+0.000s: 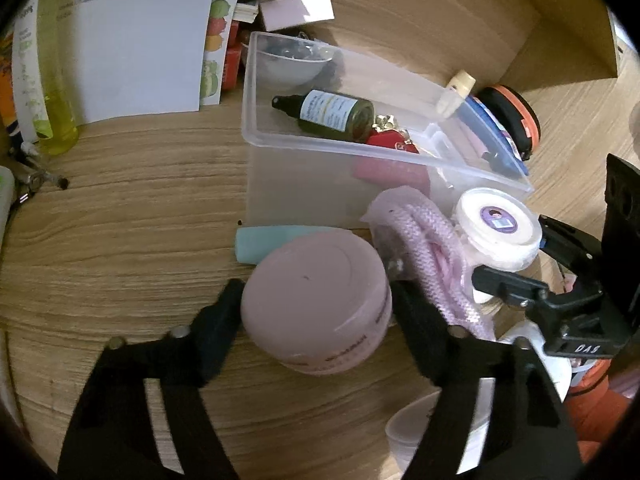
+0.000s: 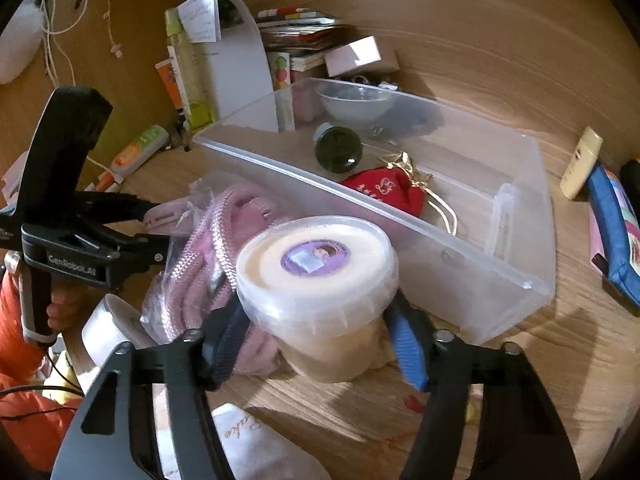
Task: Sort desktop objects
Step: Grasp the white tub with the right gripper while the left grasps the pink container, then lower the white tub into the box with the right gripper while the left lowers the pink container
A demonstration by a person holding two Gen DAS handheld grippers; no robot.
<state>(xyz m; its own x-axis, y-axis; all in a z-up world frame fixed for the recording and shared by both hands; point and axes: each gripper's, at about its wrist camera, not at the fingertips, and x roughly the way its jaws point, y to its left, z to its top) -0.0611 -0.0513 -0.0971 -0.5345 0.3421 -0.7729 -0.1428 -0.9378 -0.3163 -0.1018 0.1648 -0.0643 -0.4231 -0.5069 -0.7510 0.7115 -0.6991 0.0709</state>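
Note:
My left gripper [image 1: 316, 304] is shut on a pink round jar [image 1: 316, 300], held just above the wooden desk in front of the clear plastic bin [image 1: 320, 168]. My right gripper [image 2: 316, 332] is shut on a cream tub with a clear lid and purple label [image 2: 316, 280], also seen in the left wrist view [image 1: 498, 228], beside the bin's near wall [image 2: 440, 264]. The bin holds a dark green bottle [image 1: 332, 114], a red pouch [image 2: 384, 190] and a white bowl [image 2: 352, 100]. A bagged pink rope [image 2: 208, 248] lies between the two grippers.
A teal tube [image 1: 260, 244] lies by the bin. A yellow bottle [image 1: 56, 92], white paper stand [image 1: 140, 40] and stacked cards [image 2: 300, 28] crowd the back. A cream tube [image 2: 580, 164], blue pouch [image 2: 612, 232] and orange-rimmed black disc [image 1: 516, 116] lie right of the bin.

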